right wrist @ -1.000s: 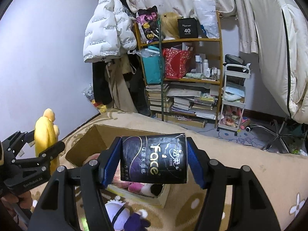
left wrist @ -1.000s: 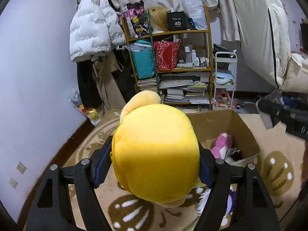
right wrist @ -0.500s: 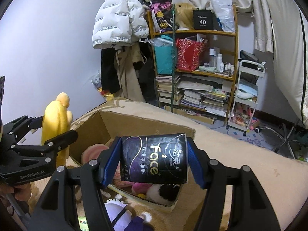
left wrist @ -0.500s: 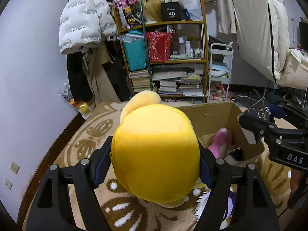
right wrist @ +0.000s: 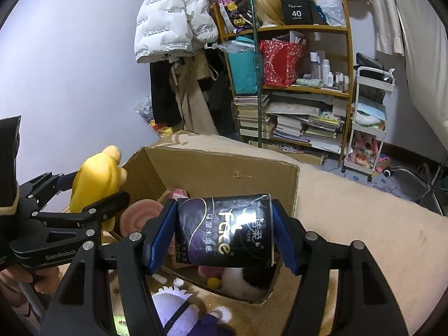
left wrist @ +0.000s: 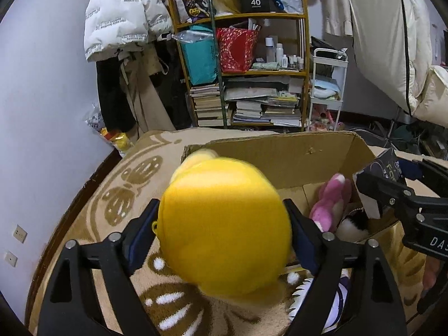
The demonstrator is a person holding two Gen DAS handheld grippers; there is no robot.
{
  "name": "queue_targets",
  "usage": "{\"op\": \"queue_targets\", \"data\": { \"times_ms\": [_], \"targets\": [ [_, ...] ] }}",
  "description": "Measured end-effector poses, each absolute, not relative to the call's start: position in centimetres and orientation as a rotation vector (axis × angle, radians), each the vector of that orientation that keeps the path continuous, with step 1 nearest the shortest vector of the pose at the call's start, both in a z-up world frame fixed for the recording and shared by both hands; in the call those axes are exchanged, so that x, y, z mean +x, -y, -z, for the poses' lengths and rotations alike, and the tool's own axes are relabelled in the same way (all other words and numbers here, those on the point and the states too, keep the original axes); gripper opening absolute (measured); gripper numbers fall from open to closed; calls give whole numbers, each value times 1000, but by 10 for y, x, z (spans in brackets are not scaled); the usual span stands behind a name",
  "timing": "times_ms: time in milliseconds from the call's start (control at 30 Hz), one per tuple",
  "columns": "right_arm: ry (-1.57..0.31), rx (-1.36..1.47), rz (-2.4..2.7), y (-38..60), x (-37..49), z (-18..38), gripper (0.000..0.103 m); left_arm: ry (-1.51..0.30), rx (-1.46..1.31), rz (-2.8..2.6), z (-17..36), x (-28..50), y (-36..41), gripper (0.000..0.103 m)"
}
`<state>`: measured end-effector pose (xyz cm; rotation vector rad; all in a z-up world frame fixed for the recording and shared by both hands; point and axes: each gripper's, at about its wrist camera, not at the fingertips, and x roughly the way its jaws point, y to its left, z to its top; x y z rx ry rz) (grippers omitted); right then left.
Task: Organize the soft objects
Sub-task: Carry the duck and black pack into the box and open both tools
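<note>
Ahead-below left hand-held gripper (left wrist: 224,240): open cardboard box (left wrist: 282,156); jaws just opening, blurred yellow plush (left wrist: 224,224) between them. Right hand-held gripper (right wrist: 221,238) clamps tissue pack (right wrist: 224,238).

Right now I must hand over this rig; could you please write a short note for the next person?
Left gripper: jaws have just been opening; yellow plush is between them, blurred, apparently slipping free, at the left corner of the cardboard box.
Right gripper: shut on the black tissue pack, over the box.
Done: pink plush and other toys lie in the box.
Left: both carried items into the box; purple plush on the rug in front.
</note>
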<state>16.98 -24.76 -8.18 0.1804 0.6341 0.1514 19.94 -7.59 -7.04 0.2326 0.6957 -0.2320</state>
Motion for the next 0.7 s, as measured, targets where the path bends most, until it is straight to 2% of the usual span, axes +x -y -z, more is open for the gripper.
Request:
{"op": "queue_targets", "data": {
  "times_ms": [200, 300, 433, 533, 700],
  "targets": [
    [-657, 193, -142, 249, 171, 85, 70, -728, 171, 247, 71, 203, 70, 92],
    [-648, 200, -147, 250, 168, 82, 84, -728, 159, 244, 70, 202, 67, 95],
    [-637, 194, -147, 249, 166, 78, 87, -733, 159, 233, 66, 198, 64, 96],
    [-629, 203, -159, 250, 163, 75, 93, -735, 149, 225, 60, 192, 62, 102],
    [-617, 215, -148, 251, 156, 67, 101, -736, 138, 220, 51, 176, 56, 102]
  ]
}}
